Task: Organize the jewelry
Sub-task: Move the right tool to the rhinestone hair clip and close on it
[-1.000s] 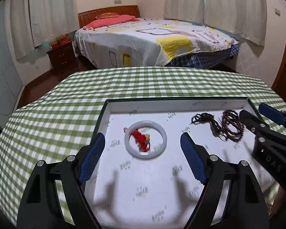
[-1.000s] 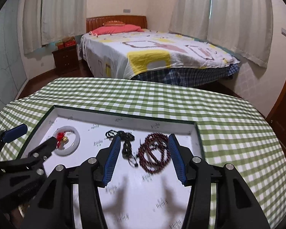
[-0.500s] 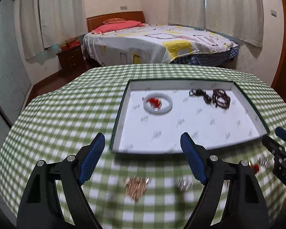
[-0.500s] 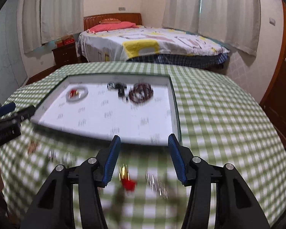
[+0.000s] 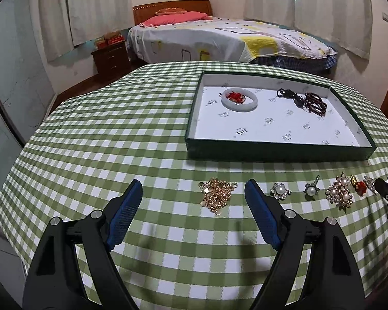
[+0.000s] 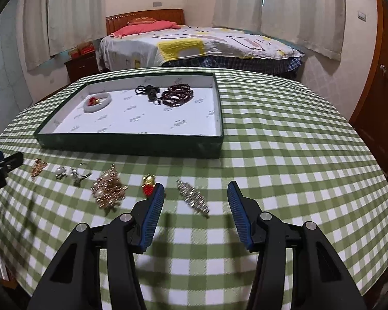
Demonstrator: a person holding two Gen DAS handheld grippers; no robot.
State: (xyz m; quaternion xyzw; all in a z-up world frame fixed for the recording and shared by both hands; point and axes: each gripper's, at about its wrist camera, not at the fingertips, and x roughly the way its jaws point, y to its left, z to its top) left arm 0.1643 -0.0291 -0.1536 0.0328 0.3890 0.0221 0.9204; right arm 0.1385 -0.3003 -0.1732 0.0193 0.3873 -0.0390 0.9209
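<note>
Both grippers hang over the checked tablecloth (image 5: 116, 129) with jaws spread and empty: the left gripper (image 5: 194, 193) by the gold chain (image 5: 217, 193), the right gripper (image 6: 196, 193) around a silver clip (image 6: 192, 197), perhaps a hairpin. The tray (image 6: 132, 142) holds a bangle (image 6: 98, 102) and beads (image 6: 177, 95).

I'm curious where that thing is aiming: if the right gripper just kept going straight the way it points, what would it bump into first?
Probably the silver rhinestone bar clip, lying on the checked tablecloth between the right gripper's open, empty fingers. Depth is hard to judge, so it might meet bare cloth beside the clip instead.
</note>
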